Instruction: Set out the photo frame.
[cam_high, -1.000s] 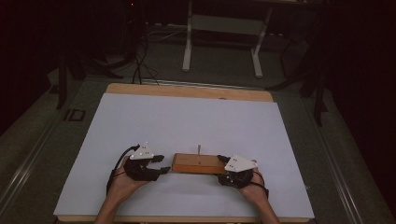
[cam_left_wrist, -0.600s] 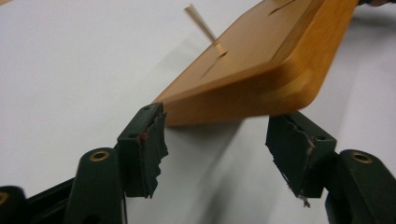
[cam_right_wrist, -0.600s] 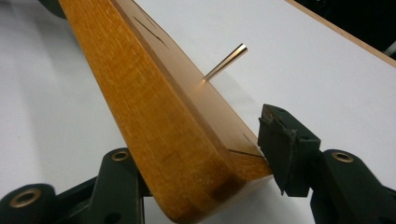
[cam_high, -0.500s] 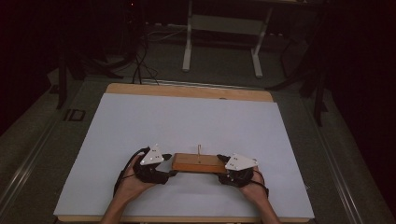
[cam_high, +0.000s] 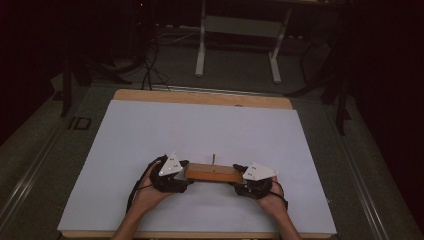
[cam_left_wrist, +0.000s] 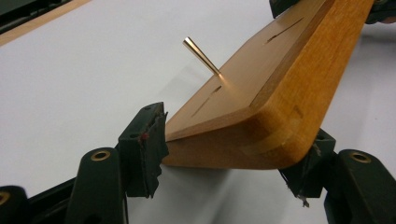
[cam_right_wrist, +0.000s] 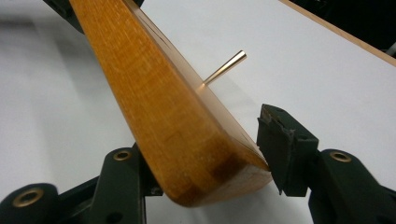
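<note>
Tongs (cam_high: 186, 172) over white tabletop (cam_high: 200, 130)

One wooden block (cam_high: 212, 173) — one brass pin (cam_high: 213, 158) — two grippers.

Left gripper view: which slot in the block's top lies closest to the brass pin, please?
The slot nearer the camera, ending beside the pin's foot; the other slot lies well beyond.

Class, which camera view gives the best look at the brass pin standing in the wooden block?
The left gripper view: the brass pin stands sharp and whole above the wooden block. The right gripper view shows it too, partly behind the block's edge. In the high view it is a tiny sliver.
</note>
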